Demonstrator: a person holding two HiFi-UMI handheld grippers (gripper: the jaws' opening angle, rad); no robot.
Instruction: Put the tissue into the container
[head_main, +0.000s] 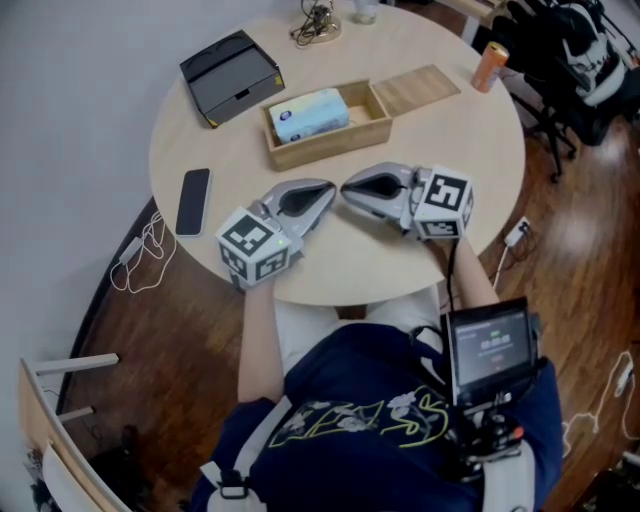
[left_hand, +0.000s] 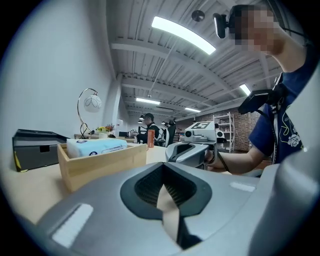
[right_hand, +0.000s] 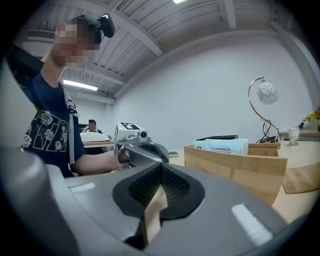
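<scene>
A light-blue tissue pack (head_main: 308, 113) lies inside an open wooden box (head_main: 330, 142) at the middle of the round table; it also shows in the left gripper view (left_hand: 97, 146) and the right gripper view (right_hand: 220, 145). Both grippers rest on the tabletop in front of the box, tips facing each other and almost touching. My left gripper (head_main: 326, 189) is shut with nothing in it, its jaws (left_hand: 162, 186) meeting. Empty as well, my right gripper (head_main: 348, 186) stands shut (right_hand: 161, 189). Neither one touches the box (left_hand: 102, 165) or the pack.
The box's wooden lid (head_main: 415, 89) lies flat to its right. A black case (head_main: 231, 75) sits at the back left, a phone (head_main: 193, 200) at the left edge, an orange can (head_main: 490, 66) at the far right, and cables (head_main: 316, 25) at the back.
</scene>
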